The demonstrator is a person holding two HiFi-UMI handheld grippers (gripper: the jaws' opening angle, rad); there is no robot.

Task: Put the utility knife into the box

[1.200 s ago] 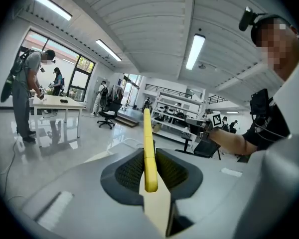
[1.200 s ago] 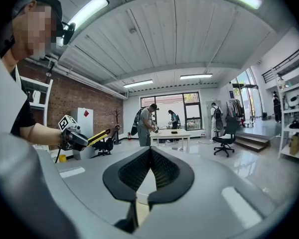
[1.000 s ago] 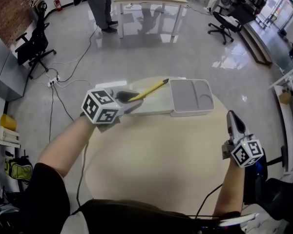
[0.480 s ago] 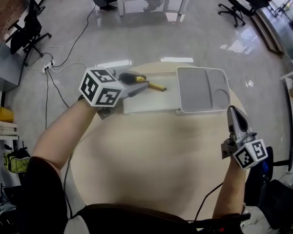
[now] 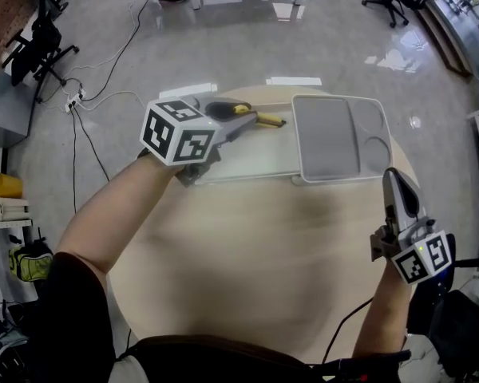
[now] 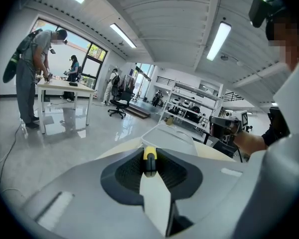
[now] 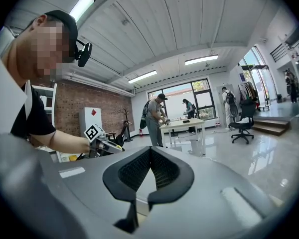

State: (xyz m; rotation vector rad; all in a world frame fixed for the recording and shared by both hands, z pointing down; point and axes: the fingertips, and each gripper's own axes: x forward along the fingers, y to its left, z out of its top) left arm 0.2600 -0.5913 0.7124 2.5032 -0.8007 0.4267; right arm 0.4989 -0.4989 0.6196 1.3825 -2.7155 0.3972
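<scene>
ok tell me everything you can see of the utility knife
The utility knife is slim, yellow with black parts, and looks like plastic. It is clamped between the pads of the left gripper, lying roughly level, with its far end sticking out past the jaw tips over the white box. Whether it touches the box I cannot tell.

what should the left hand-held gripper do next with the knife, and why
Probably lower the left hand-held gripper toward the open box before releasing: its jaws are shut on the utility knife, which seems to hang over the box's far edge, not inside yet.
</scene>
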